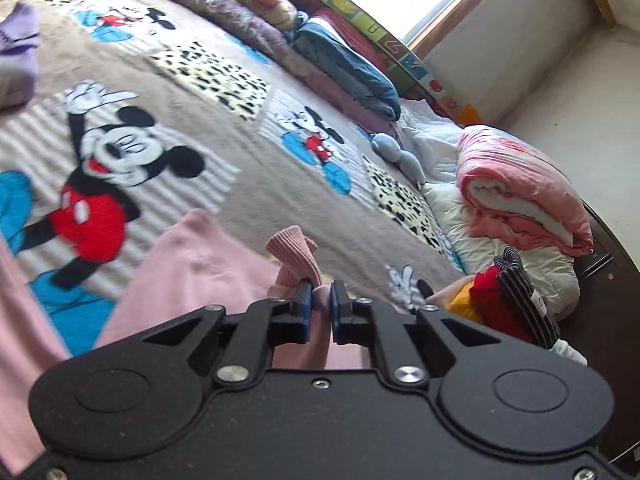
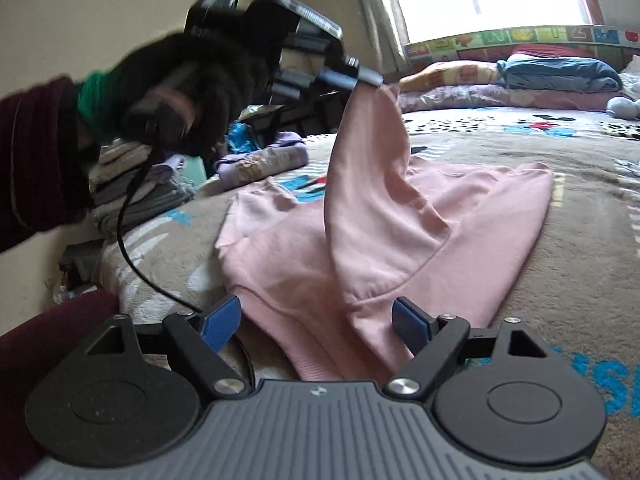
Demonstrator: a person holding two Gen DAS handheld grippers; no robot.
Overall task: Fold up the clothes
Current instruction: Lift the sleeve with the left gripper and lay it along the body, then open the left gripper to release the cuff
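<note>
A pink sweatshirt (image 2: 400, 240) is seen spread on a cartoon-mouse bedspread (image 1: 224, 128), filling the centre of the right wrist view. Its ribbed cuff (image 1: 294, 256) is pinched between the closed jaws of the left gripper (image 1: 321, 312), low in the centre of the left wrist view, and the sleeve (image 2: 368, 184) is held raised in a peak above the garment. The same gripper is gripped by a black-gloved hand (image 2: 192, 92) in the upper left of the right wrist view. The right gripper (image 2: 318, 322) is shown at the bottom of that frame with its blue pads (image 2: 222, 322) spread wide and nothing clamped, the sweatshirt's hem lying between them. Folded bedding (image 1: 524, 196) is piled at the right edge of the left wrist view
</note>
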